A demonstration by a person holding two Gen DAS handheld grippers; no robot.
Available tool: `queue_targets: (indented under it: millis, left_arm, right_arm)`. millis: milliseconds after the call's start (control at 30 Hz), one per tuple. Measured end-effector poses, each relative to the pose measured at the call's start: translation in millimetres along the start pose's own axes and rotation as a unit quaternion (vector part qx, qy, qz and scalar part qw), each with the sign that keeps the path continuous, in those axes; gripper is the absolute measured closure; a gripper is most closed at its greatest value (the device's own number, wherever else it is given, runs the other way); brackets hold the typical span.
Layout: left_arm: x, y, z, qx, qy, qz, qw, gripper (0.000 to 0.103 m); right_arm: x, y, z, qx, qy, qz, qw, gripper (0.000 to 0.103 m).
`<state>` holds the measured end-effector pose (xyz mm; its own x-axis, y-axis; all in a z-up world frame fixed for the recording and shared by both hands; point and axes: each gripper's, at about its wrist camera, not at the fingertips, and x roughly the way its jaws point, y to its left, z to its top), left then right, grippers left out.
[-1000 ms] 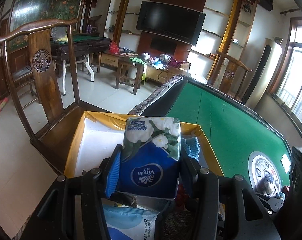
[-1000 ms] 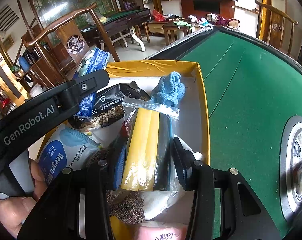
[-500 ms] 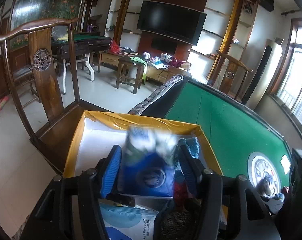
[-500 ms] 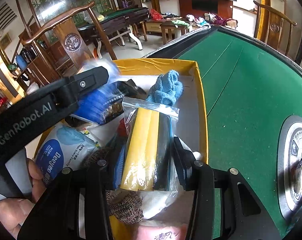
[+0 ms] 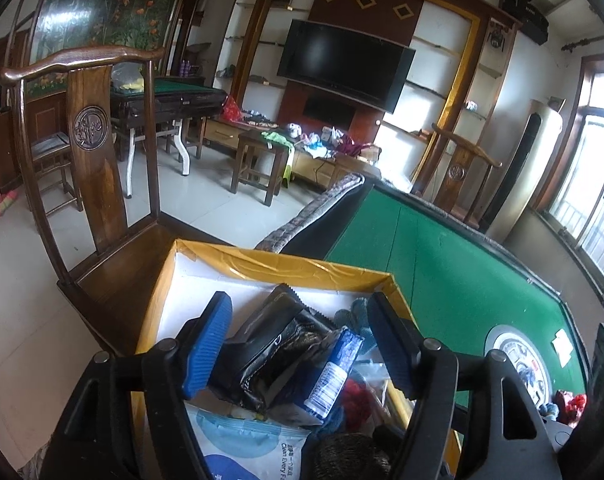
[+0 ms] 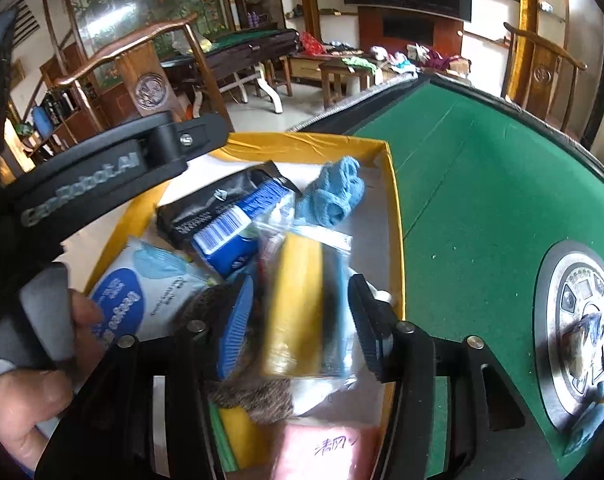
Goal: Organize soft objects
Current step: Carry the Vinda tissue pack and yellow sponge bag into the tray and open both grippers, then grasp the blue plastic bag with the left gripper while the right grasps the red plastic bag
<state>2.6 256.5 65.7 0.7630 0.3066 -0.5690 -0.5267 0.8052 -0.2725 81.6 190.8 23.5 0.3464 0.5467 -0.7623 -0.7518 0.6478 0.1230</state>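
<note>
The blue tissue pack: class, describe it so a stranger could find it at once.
Start at the green table, then the yellow-rimmed box at its edge. The blue tissue pack lies tipped over on a black packet, beside the fuzzy light-blue cloth. Only it shows a white barcode label.

So both tongs just let go. The left tongs were squeezing the blue tissue pack upright a second ago; their jaws have been opening and now it's dropped, lying tilted below them on the black packet. The right tongs have been opening too, and the bagged yellow sponge sits loose and blurry between the jaws.
</note>
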Motion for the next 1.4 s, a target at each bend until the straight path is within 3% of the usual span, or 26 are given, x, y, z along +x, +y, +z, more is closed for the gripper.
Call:
queue_targets:
  millis: [300,467,633,800,967,1033,1167,1233,1267,1400]
  left_arm:
    - [-6,-4,0,0.000,-0.020,-0.010,0.9998,0.032]
    - [-7,-10,-2,0.014,-0.026,-0.012,0.9995,0.032]
    - [-18,-21,-4,0.034,-0.052,-0.020,0.9979,0.032]
    - [-30,-36,-8,0.056,-0.074,-0.045,0.9946,0.032]
    - [-33,-74,-20,0.112,-0.038,-0.092,0.9887,0.032]
    - [-35,-99,-30,0.145,-0.007,-0.125,0.9816,0.032]
    - [-39,-149,-47,0.188,0.061,-0.198,0.9602,0.032]
    - [-36,-180,-52,0.216,0.105,-0.223,0.9449,0.031]
    - [-33,-201,-56,0.241,0.133,-0.236,0.9320,0.031]
    - [-5,-249,-64,0.270,0.190,-0.285,0.8998,0.029]
  right_arm:
    - [-42,-19,-14,0.025,-0.039,0.013,0.999,0.046]
    - [-76,-57,-36,0.064,-0.065,0.008,0.996,0.046]
    - [-119,-116,-67,0.124,-0.096,-0.029,0.987,0.046]
    - [-170,-201,-119,0.220,-0.130,-0.118,0.960,0.046]
    - [-207,-278,-172,0.326,-0.148,-0.175,0.917,0.046]
    - [-214,-296,-183,0.340,-0.151,-0.192,0.908,0.047]
    - [-216,-310,-189,0.358,-0.155,-0.177,0.904,0.047]
    - [-218,-311,-188,0.364,-0.158,-0.165,0.903,0.047]
    - [-220,-313,-188,0.367,-0.165,-0.155,0.902,0.047]
    - [-228,-313,-191,0.373,-0.181,-0.145,0.898,0.046]
